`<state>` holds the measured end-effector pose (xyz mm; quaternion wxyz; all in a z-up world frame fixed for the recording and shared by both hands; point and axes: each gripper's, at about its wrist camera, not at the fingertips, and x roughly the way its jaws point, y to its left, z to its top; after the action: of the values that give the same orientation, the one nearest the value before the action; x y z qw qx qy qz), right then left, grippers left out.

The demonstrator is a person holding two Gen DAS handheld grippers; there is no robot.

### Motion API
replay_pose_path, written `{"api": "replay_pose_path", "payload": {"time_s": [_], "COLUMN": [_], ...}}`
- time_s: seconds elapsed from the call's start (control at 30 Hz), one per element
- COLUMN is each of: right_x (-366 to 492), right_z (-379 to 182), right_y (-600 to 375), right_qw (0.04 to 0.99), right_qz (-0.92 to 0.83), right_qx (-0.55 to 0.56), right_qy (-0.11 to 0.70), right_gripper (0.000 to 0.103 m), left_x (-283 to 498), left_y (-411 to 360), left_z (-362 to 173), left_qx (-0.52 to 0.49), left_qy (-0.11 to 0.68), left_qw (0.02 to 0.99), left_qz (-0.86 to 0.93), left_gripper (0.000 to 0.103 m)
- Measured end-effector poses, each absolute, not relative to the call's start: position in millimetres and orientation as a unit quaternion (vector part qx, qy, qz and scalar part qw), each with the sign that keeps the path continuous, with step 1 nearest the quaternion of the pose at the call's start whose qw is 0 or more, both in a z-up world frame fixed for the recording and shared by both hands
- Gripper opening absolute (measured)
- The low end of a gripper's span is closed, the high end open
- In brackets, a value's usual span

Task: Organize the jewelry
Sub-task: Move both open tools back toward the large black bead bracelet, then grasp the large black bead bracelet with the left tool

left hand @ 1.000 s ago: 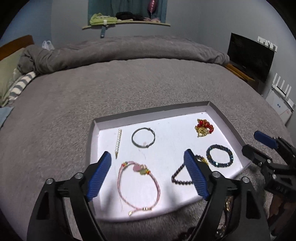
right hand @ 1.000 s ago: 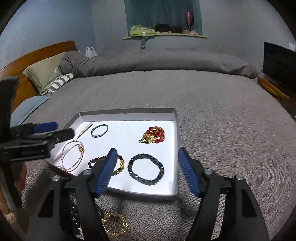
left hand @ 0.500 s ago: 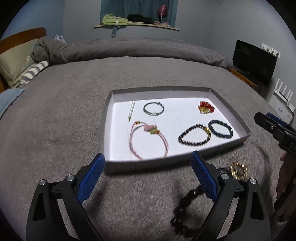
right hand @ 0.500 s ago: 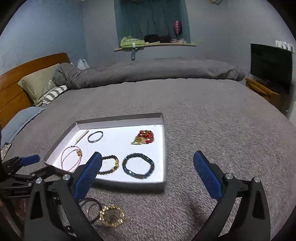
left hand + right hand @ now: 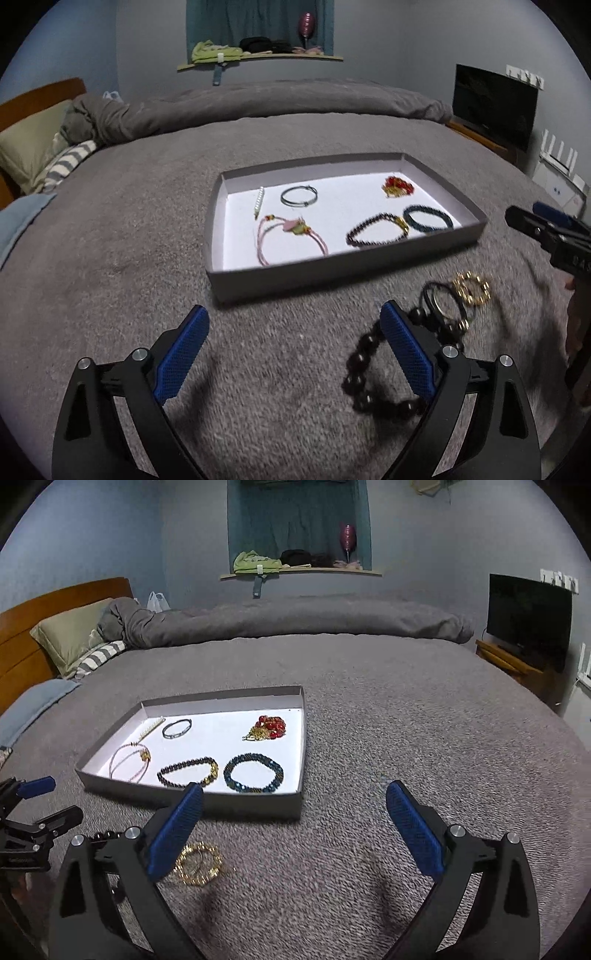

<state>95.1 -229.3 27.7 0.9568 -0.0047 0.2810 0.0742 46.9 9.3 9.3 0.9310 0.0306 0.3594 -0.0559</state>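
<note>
Bed (image 5: 147,258): tray (image 5: 332,269) holds six jewelry pieces.

A grey bed cover (image 5: 369,686) spreads across the bed, with a rolled grey duvet (image 5: 295,622) lying along its far edge. At the wooden headboard (image 5: 22,635) lean an olive pillow (image 5: 70,631) and a striped pillow (image 5: 98,657). A dark television (image 5: 528,616) stands on a low wooden stand (image 5: 513,664). On the wall shelf (image 5: 303,572) lie a green cloth (image 5: 255,563) and a dark bundle (image 5: 295,556), beside a pink glass (image 5: 348,539).
</note>
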Motion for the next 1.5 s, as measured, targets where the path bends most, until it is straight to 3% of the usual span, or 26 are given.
{"api": "replay_pose_path", "payload": {"time_s": [0.57, 1.03, 1.07, 1.17, 1.2, 1.33, 1.5], "right_x": [72, 71, 71, 72, 72, 72, 69], "right_z": [5, -2, -2, -5, -6, -9, -11], "right_y": [-243, -223, -220, -214, -211, -202, -188], "right_qw": [0.943, 0.936, 0.935, 0.931, 0.929, 0.924, 0.918], "right_qz": [0.100, 0.131, 0.134, 0.146, 0.149, 0.168, 0.196], "right_qx": [-0.008, -0.039, -0.044, -0.054, -0.057, -0.064, -0.079], "right_qy": [0.316, 0.325, 0.326, 0.331, 0.333, 0.338, 0.336], "right_gripper": [0.097, 0.097, 0.095, 0.084, 0.078, 0.070, 0.066], "left_x": [-1, 17, 20, 25, 26, 25, 21], "left_y": [8, -10, -11, -13, -13, -12, -9], "left_z": [-18, -10, -10, -14, -17, -21, -23], "left_qx": [0.038, 0.038, 0.039, 0.044, 0.044, 0.043, 0.058], "left_qy": [0.383, 0.379, 0.382, 0.391, 0.397, 0.397, 0.392], "left_qw": [0.916, 0.917, 0.916, 0.911, 0.909, 0.908, 0.909], "left_qz": [-0.116, -0.119, -0.118, -0.123, -0.123, -0.128, -0.128], "left_gripper": [0.096, 0.093, 0.090, 0.061, 0.056, 0.051, 0.028]}}
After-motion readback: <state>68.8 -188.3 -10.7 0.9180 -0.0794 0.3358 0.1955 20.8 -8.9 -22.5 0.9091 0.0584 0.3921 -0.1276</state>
